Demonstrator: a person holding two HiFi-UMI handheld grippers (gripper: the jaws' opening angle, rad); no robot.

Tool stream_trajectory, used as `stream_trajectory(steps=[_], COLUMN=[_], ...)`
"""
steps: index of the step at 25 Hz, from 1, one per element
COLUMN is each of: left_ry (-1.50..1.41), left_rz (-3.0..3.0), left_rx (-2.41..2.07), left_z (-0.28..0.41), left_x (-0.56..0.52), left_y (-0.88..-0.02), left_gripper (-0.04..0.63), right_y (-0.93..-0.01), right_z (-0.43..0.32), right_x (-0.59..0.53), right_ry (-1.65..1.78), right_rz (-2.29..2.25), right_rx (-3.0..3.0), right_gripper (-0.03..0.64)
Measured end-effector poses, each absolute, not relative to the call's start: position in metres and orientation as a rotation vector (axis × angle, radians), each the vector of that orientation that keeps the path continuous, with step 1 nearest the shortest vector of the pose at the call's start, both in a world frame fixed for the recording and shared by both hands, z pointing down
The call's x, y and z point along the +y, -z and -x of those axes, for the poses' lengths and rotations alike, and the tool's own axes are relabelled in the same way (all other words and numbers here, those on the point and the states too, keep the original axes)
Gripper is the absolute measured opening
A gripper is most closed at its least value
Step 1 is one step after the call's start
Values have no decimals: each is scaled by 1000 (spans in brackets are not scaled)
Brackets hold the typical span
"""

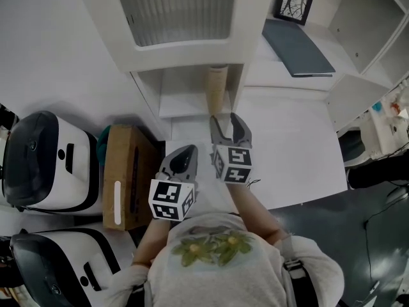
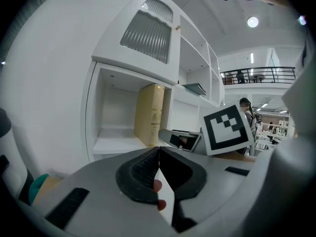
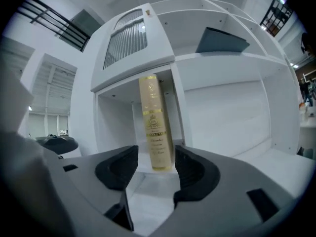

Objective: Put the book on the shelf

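A tan book with gold print on its spine (image 3: 154, 124) stands upright in the lower compartment of the white shelf unit (image 1: 185, 50), against the compartment's right wall. The book (image 1: 216, 87) shows just beyond my right gripper (image 1: 230, 124) in the head view. My right gripper (image 3: 155, 158) is open, its jaws a little short of the book and not touching it. My left gripper (image 1: 184, 160) hangs lower and to the left, shut with nothing in it (image 2: 159, 154). The book (image 2: 149, 114) also appears in the left gripper view.
A dark flat folder (image 1: 297, 47) lies on the shelf to the right, beside a framed picture (image 1: 294, 0). A brown cardboard box (image 1: 128, 174) and two white-and-black machines (image 1: 48, 162) stand on the left. The white tabletop (image 1: 294, 146) ends near my body.
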State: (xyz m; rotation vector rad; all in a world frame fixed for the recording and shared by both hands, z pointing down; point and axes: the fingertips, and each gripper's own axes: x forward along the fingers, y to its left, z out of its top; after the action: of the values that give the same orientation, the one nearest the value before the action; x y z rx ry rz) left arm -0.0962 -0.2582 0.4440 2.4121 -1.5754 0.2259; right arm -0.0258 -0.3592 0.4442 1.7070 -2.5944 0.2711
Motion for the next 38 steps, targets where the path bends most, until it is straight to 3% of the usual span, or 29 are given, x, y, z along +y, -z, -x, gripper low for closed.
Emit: stream_trajectory(steps=[3,6,10,38], left_ry=[-231,-234,-247,-241], left_rz=[-2421,-2423,-2425,-2429], left_rx=[-1563,-1556,-1545,-1488], left_z=[92,89,86,86], left_x=[-253,-246,-236,-176], left_y=[-444,-444,-447,-455], left_gripper=[28,28,28,28], right_y=[-446,-448,-455,-447], right_z=[23,17,16,22], right_x=[-337,-315,-288,-197], right_ry=[-322,-331,-412,-466], right_rz=[-1654,-1635,-1557,-1494], right_rx=[-2644,-2678,-2743,-2812], right_gripper=[233,94,47,32])
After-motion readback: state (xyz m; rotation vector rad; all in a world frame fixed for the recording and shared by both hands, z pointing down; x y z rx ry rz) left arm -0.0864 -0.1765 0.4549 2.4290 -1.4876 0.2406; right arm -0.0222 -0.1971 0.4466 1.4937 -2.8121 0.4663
